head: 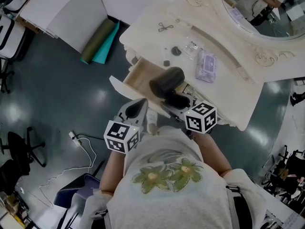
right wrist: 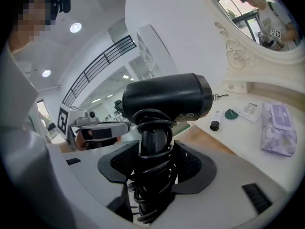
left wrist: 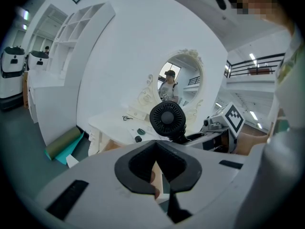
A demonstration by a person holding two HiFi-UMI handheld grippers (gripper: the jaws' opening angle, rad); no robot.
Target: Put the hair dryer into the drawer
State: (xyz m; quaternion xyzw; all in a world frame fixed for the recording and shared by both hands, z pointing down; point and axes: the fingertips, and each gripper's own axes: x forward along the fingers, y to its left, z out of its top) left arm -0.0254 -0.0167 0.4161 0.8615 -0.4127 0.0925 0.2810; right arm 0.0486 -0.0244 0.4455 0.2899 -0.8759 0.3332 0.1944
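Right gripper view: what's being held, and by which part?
The hair dryer, clamped by its cord-wrapped handle between the right gripper's jaws. The left gripper holds nothing.

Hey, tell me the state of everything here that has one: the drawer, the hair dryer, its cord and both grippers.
drawer: pulled open.
hair dryer: held up by its handle, not yet in the drawer.
cord: coiled round the handle.
right gripper: shut on the hair dryer's handle.
left gripper: jaws together, holding nothing.
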